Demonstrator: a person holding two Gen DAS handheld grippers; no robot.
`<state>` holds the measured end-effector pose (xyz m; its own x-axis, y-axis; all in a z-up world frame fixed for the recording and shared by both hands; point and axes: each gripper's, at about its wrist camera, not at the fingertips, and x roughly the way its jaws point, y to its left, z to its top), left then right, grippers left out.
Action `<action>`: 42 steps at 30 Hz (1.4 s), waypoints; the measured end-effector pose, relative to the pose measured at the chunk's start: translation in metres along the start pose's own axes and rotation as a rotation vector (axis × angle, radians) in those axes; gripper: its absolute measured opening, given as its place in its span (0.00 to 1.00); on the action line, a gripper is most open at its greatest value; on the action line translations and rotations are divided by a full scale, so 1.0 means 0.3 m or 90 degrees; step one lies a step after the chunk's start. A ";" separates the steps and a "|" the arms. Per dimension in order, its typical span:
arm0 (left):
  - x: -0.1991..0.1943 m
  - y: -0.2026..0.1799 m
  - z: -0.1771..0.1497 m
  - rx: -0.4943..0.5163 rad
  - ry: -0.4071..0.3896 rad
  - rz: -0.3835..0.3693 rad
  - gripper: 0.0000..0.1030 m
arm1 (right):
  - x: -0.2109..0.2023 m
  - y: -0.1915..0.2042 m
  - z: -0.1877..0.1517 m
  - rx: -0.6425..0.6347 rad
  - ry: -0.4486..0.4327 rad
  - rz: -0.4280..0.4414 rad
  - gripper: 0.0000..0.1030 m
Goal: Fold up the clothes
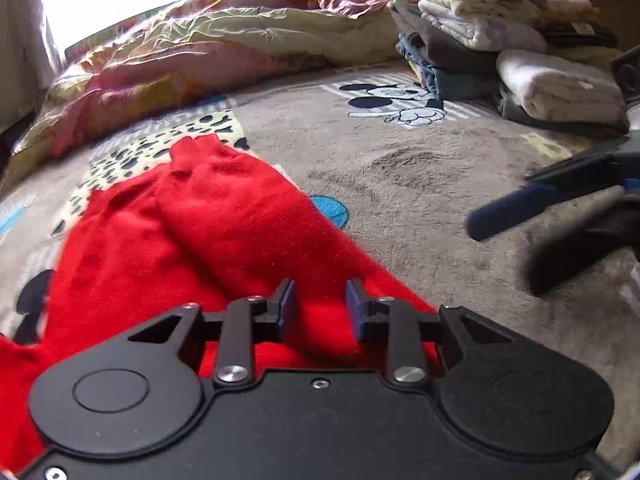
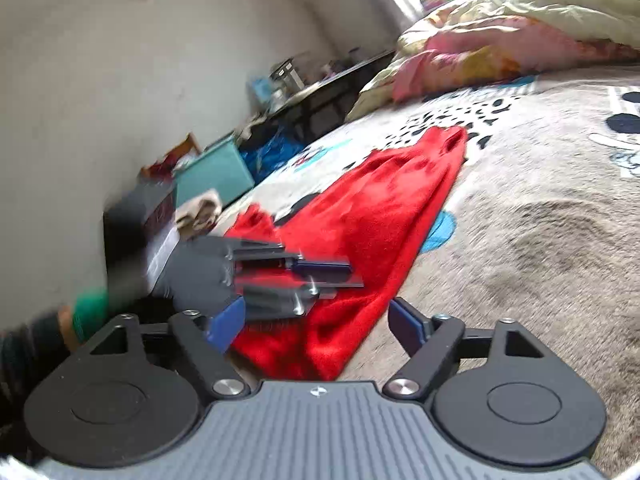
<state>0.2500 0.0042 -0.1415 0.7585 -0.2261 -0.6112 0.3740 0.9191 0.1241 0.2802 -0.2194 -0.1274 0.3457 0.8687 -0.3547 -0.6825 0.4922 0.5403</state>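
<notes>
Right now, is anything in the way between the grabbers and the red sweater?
Nothing visible. The left gripper sits right over the red sweater, jaws apart. The right gripper faces its near edge, with only the left gripper beside it.

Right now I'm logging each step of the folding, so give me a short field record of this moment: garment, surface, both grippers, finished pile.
garment: red sweater, lying partly folded lengthwise
surface: grey cartoon-print blanket on a bed
left gripper: over the sweater's near end, fingers apart, not pressing the cloth
right gripper: open, at the sweater's near edge, nothing held
finished pile: folded clothes stack, far right on the bed
bedding: crumpled quilt at the far side
</notes>
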 end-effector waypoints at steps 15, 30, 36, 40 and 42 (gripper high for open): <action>-0.018 -0.033 -0.104 0.059 -0.051 -0.028 0.26 | 0.085 0.040 -0.049 -0.043 -0.056 -0.193 0.58; -0.358 0.842 -0.349 -0.567 -0.136 0.102 0.29 | 0.296 0.502 -0.167 -0.191 -0.011 -0.237 0.59; -0.334 0.984 -0.502 -0.731 -0.135 0.121 0.29 | 0.376 0.628 -0.224 -0.215 0.043 -0.192 0.60; -0.307 1.014 -0.513 -0.795 -0.178 0.116 0.29 | 0.338 0.608 -0.211 -0.206 0.048 -0.195 0.64; -0.286 1.047 -0.508 -0.824 -0.189 0.109 0.29 | 0.296 0.562 -0.197 -0.182 0.038 -0.197 0.65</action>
<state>0.2209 0.3614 -0.1691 0.8931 0.0131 -0.4497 -0.3826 0.5479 -0.7439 0.1578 -0.0625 -0.1129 0.5305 0.6731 -0.5153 -0.7064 0.6871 0.1702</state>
